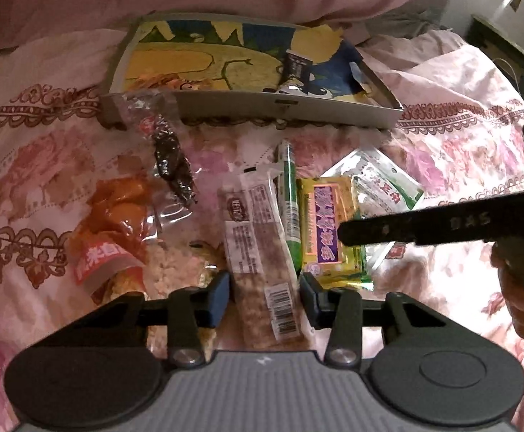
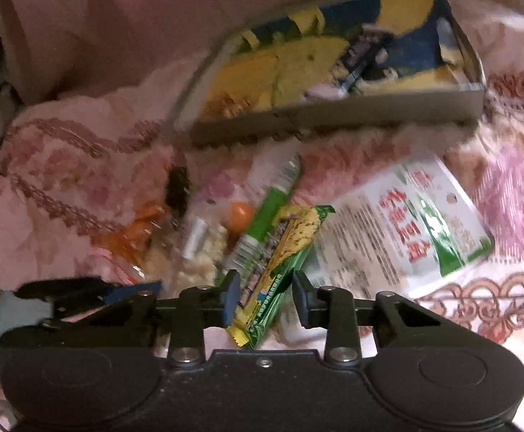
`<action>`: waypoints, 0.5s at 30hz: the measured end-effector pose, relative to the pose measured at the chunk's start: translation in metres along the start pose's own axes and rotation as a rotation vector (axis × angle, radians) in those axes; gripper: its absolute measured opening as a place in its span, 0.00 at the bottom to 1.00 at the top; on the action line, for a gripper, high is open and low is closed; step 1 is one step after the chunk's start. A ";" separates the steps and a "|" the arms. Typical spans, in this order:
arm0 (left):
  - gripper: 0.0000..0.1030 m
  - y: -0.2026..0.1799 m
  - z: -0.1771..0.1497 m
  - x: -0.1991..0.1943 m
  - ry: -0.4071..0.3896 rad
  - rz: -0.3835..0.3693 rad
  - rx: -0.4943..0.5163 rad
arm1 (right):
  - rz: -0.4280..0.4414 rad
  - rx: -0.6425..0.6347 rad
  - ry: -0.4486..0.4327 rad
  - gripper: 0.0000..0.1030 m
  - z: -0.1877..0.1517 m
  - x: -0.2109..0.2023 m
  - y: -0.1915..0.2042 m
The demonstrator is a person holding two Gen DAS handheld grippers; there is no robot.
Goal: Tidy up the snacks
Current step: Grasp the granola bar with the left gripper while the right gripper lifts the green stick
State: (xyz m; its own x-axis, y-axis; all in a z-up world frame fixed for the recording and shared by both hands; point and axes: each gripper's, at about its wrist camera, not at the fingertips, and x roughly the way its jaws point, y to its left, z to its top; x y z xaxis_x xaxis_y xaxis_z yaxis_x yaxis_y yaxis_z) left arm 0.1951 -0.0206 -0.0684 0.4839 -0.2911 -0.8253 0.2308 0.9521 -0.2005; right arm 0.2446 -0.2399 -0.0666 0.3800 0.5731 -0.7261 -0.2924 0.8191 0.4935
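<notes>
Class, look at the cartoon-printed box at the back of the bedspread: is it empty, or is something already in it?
Not empty. The cartoon-printed box is open-topped, and one small dark snack packet lies on its floor; the rest of the floor shows bare.

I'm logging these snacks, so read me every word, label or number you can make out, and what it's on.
"来自": red band of the orange packet.
"BAS", first letter unsure: the right gripper's finger.
Unreadable: purple label on the yellow packet, red print on the white-green pouch, logo and barcode on the clear-wrapped bar.
</notes>
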 end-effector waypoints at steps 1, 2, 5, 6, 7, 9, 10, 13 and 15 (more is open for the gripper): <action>0.45 0.000 0.000 0.000 0.000 0.002 -0.003 | 0.013 -0.010 -0.013 0.33 0.001 -0.002 0.002; 0.45 -0.001 0.000 0.000 0.001 0.004 -0.004 | 0.021 -0.032 -0.025 0.33 0.001 -0.002 0.006; 0.45 -0.003 0.000 -0.001 0.009 0.016 0.003 | 0.012 -0.089 -0.029 0.38 -0.002 0.003 0.014; 0.45 -0.004 0.000 -0.001 0.011 0.019 0.006 | 0.018 -0.094 -0.028 0.38 -0.001 0.006 0.015; 0.45 -0.004 0.001 0.000 0.012 0.020 0.010 | 0.025 -0.094 -0.023 0.38 -0.001 0.009 0.016; 0.45 -0.003 0.001 0.000 0.013 0.018 0.006 | 0.034 -0.081 -0.018 0.38 0.001 0.016 0.016; 0.45 -0.003 0.001 0.000 0.013 0.015 0.002 | 0.034 -0.077 -0.014 0.38 0.001 0.018 0.016; 0.45 0.001 0.002 0.001 0.016 0.003 -0.021 | 0.000 -0.082 0.011 0.38 0.000 0.026 0.016; 0.45 0.004 0.002 0.002 0.019 -0.009 -0.037 | -0.029 -0.075 0.032 0.37 -0.003 0.030 0.015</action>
State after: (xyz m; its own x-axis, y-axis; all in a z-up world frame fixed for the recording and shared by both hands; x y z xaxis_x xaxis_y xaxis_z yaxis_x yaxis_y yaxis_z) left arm 0.1987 -0.0175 -0.0694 0.4655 -0.2980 -0.8333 0.2037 0.9524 -0.2267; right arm 0.2492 -0.2108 -0.0823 0.3610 0.5474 -0.7550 -0.3473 0.8303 0.4359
